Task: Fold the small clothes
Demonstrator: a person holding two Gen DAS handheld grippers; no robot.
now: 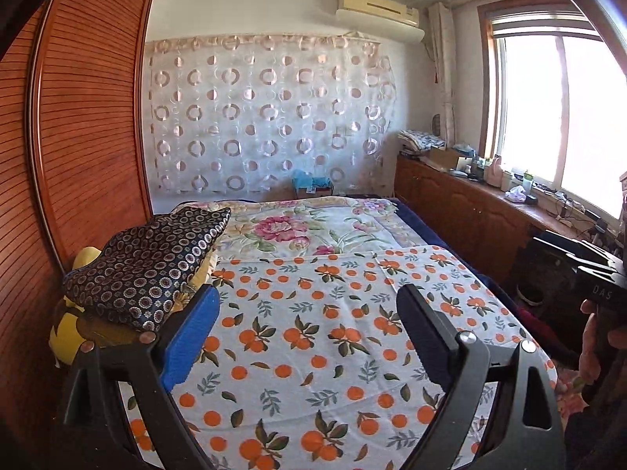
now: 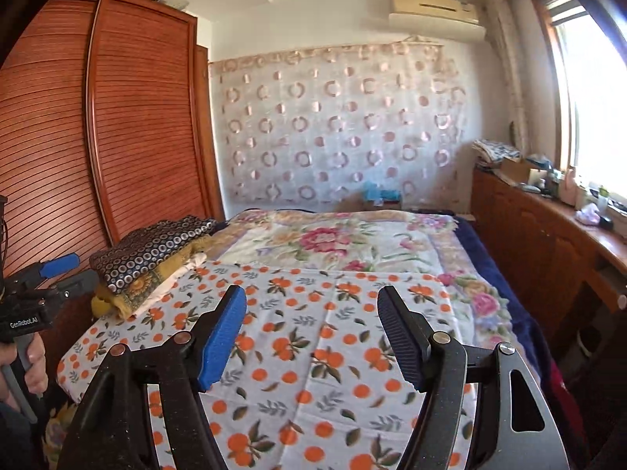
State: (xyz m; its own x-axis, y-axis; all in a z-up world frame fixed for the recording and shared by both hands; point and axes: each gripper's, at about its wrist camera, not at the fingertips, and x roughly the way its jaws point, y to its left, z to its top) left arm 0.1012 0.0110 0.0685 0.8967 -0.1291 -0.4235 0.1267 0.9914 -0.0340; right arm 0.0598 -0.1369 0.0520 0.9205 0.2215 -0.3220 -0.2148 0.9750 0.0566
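On the bed [image 1: 407, 215], the white orange-printed cotton cloth [image 1: 313, 333] lies flat beneath my left gripper [image 1: 307, 333] and right gripper [image 2: 311, 337], jaws released and empty; careless pinching risks snagging the floral bedcover [image 1: 313, 227] underneath.

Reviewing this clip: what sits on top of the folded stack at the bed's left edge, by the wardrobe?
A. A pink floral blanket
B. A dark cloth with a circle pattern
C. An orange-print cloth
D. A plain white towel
B: the dark circle-patterned cloth tops the pile, over yellow and white folded pieces.
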